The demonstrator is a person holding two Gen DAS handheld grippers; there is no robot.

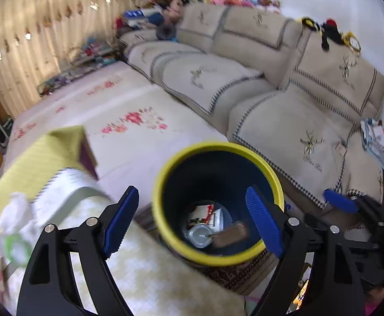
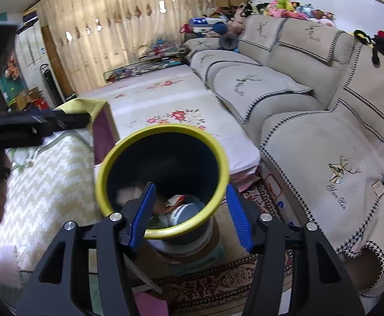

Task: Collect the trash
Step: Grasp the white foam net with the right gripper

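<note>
A dark bin with a yellow rim [image 1: 163,173] stands on the floor beside the table; it also shows in the right wrist view [image 2: 101,173]. Inside lie a round metal lid [image 1: 199,234], a brown scrap [image 1: 231,234] and printed wrappers [image 1: 205,214]. My left gripper [image 1: 192,216] is open and empty, over the bin's mouth. My right gripper [image 2: 190,208] is open and empty, just above the bin's near rim; one blue pad [image 1: 339,200] of it shows in the left wrist view. Crumpled white tissue [image 1: 15,216] lies on the table at the left.
A table with a yellow-green checked cloth [image 2: 47,184] is left of the bin. A low platform with a floral cover [image 2: 165,97] lies behind. A beige sofa [image 2: 323,131] runs along the right. A patterned rug [image 2: 218,284] covers the floor.
</note>
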